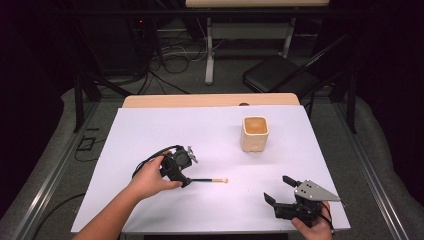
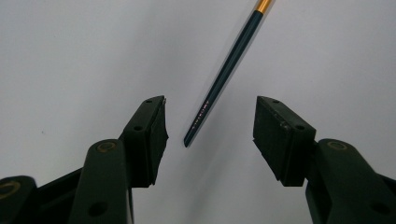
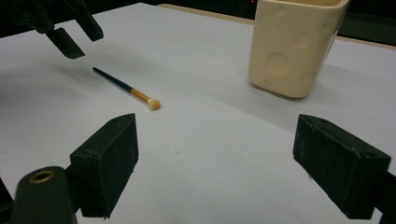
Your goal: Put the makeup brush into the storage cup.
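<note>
A thin dark-handled brush [image 1: 210,180] with a gold ferrule and pale tip lies flat on the white table cover, near the middle front. My left gripper [image 1: 186,181] hovers over the handle's end, open. In the left gripper view the brush handle [image 2: 219,81] points between the two jaws, touching neither. A cream square cup [image 1: 255,133] stands upright at the back right. My right gripper [image 1: 278,190] is open near the front right corner; its view shows the brush [image 3: 126,88] far left and the cup [image 3: 293,44] ahead.
The white cover [image 1: 210,135] spreads over a wooden table [image 1: 210,100]. Behind the table stand a black folding chair [image 1: 285,75] and a white frame leg [image 1: 209,55], with cables on the floor. Metal rails run along both table sides.
</note>
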A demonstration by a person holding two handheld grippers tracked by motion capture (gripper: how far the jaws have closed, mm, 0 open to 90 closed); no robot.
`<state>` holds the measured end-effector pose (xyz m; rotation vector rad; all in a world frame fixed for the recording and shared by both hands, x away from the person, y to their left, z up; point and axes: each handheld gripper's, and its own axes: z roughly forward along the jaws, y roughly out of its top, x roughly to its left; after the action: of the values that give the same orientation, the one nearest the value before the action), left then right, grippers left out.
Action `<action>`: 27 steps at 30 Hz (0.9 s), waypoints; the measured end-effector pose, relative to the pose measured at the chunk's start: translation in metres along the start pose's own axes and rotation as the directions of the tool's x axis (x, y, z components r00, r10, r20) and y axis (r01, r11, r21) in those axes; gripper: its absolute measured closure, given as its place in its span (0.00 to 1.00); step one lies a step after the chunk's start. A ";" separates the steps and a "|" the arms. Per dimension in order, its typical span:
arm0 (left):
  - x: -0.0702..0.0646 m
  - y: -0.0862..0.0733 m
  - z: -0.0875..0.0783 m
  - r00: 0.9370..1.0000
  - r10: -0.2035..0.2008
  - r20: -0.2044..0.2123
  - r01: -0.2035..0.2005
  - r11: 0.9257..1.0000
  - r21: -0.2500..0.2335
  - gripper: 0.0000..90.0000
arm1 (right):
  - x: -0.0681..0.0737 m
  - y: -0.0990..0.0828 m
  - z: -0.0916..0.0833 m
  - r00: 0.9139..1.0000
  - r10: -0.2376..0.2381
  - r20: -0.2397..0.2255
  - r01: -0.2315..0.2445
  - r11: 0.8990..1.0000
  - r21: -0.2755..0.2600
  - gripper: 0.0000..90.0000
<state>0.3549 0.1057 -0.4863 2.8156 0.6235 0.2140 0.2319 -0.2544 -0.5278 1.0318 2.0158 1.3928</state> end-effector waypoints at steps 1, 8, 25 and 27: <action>0.000 0.001 0.000 1.000 0.009 -0.001 -0.009 1.000 0.005 0.50 | 0.000 0.000 0.000 1.000 0.001 0.000 -0.001 1.000 0.000 0.15; -0.003 0.007 -0.001 0.999 0.033 -0.003 -0.033 0.999 0.025 0.50 | 0.000 0.000 0.000 1.000 0.001 0.000 -0.001 1.000 0.003 0.15; -0.013 0.024 0.006 0.994 0.108 0.004 -0.108 0.991 0.077 0.50 | 0.000 0.000 0.001 1.000 0.004 -0.004 -0.004 1.000 0.005 0.15; -0.014 0.026 0.007 0.993 0.121 0.002 -0.121 0.989 0.083 0.50 | 0.000 0.000 0.001 1.000 0.004 -0.005 -0.004 1.000 0.003 0.15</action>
<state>0.3538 0.0750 -0.4867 2.9364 0.4729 0.2190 0.2323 -0.2543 -0.5283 1.0349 2.0214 1.3957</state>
